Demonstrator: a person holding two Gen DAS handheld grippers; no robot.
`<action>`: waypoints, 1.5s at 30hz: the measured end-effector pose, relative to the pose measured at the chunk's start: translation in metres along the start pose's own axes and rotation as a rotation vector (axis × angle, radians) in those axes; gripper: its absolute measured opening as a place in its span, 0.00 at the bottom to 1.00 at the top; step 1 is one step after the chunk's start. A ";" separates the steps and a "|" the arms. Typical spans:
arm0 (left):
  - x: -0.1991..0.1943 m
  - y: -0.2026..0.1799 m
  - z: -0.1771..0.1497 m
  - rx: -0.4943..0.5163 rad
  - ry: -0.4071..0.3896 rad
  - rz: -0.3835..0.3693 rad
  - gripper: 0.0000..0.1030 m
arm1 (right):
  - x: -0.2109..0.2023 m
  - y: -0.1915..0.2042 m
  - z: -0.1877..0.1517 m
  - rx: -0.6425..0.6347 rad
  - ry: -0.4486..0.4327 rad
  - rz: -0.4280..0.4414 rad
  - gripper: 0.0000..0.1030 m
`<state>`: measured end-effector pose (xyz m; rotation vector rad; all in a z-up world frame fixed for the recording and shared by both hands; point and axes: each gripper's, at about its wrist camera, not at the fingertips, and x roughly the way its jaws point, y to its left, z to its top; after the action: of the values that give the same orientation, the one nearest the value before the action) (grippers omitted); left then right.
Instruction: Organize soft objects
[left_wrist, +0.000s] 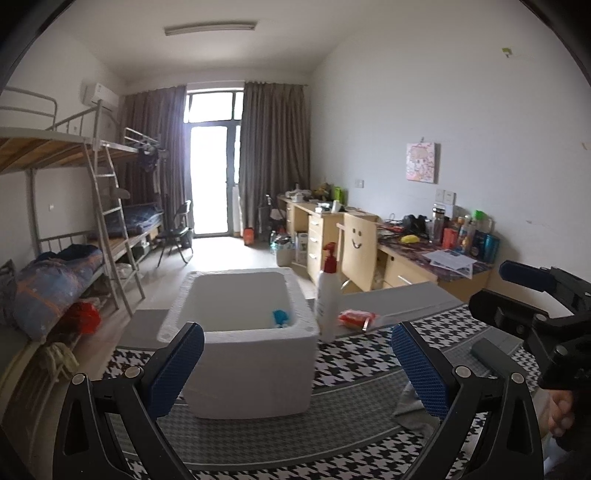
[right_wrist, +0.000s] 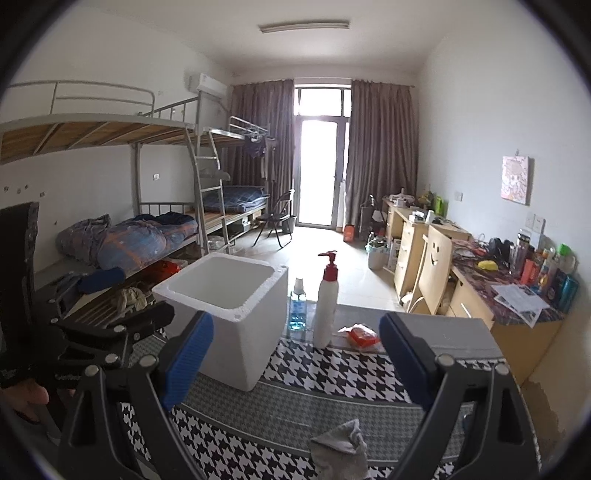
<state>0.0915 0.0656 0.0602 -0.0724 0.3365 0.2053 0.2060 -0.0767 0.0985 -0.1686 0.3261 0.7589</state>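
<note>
Houndstooth cloth covered the tabletop (right_wrist: 332, 373), and the white foam box (right_wrist: 229, 314) sat on it, a blue soft thing (left_wrist: 281, 317) in its far corner. The pump bottle (right_wrist: 327, 314) stood just beside the box, an orange packet (right_wrist: 362, 336) near it. The grey cloth (right_wrist: 340, 448) lay crumpled under the right gripper (right_wrist: 295, 369), jaws spread wide, empty. The left gripper (left_wrist: 297, 365) gaped empty too.

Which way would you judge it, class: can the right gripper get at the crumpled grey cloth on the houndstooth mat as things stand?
Probably yes. The right gripper is open and empty, and the grey cloth lies just below its fingers on the houndstooth mat. Nothing stands between them; the foam box sits off to the left.
</note>
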 end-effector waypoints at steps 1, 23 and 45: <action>0.000 -0.002 0.000 0.002 0.002 -0.008 0.99 | -0.001 -0.002 -0.002 0.007 0.002 -0.005 0.91; 0.002 -0.044 -0.019 0.051 0.028 -0.151 0.99 | -0.038 -0.027 -0.032 0.070 0.011 -0.139 0.91; 0.014 -0.071 -0.037 0.047 0.079 -0.220 0.99 | -0.060 -0.056 -0.073 0.172 0.027 -0.233 0.91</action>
<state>0.1075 -0.0049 0.0230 -0.0711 0.4091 -0.0232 0.1877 -0.1752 0.0532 -0.0527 0.3882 0.4961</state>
